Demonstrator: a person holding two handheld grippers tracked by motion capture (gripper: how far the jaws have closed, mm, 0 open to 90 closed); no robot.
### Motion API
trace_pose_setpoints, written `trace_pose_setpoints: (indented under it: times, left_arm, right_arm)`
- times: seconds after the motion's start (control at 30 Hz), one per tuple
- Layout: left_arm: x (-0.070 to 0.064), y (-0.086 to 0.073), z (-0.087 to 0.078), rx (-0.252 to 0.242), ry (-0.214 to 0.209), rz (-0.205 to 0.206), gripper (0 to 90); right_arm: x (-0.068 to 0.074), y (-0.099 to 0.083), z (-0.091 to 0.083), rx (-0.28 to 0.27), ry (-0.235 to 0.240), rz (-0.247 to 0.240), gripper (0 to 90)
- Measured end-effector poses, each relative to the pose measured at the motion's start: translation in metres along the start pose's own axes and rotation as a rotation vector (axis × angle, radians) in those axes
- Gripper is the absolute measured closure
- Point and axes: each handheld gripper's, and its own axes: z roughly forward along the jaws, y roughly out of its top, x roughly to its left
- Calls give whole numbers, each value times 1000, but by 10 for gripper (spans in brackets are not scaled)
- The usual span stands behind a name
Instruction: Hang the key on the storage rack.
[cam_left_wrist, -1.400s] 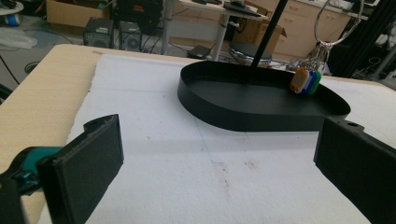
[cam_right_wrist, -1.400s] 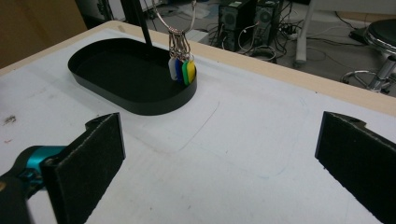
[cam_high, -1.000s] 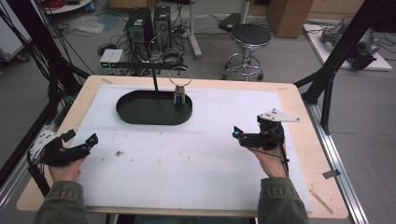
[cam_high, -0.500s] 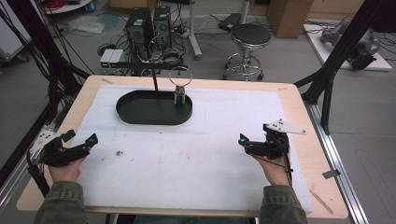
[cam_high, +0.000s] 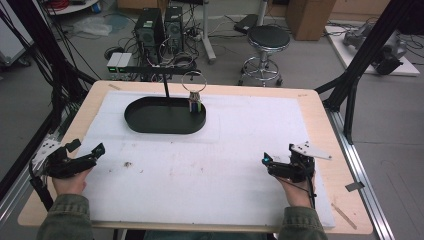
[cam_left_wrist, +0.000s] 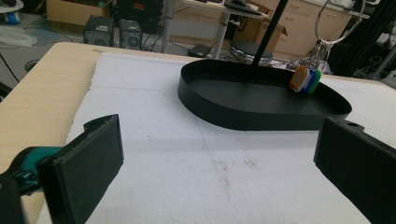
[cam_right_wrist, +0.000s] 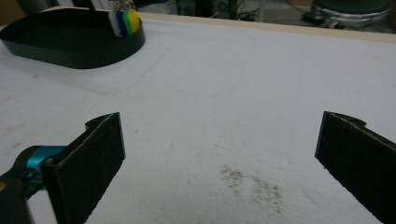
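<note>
Both your grippers, left (cam_high: 95, 150) and right (cam_high: 267, 160), gape wide, empty. Coloured tags (cam_high: 195, 106) on ring (cam_high: 193, 81), upper centre: light, dangly; pinch the ring.

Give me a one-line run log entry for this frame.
left gripper: open, empty, near left table edge | right gripper: open, empty, low over white foam mat | black oval tray: far side, holds coloured tags on wire ring

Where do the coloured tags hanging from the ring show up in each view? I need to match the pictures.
High view: coloured tags upper centre, at the black tray's far right end.
Left gripper view: tags upper right, inside the tray's right part.
Right gripper view: tags top left, at the tray's right end.
Shared landmark: the black tray.
</note>
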Motion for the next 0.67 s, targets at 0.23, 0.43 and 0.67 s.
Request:
trace_pose_setpoints:
  times: [0.23,0.43,0.67]
  left_arm:
    - [0,0,0,-1,-5,-4,19]
    - [-1,0,1,2,-8,-3,18]
    - [-1,0,1,2,-10,-5,18]
  right_arm:
    - [0,-8,-3,-6,-33,-10,4]
    - [-2,-12,-7,-23,-38,5,4]
    - [-4,-12,-9,-41,-36,25,4]
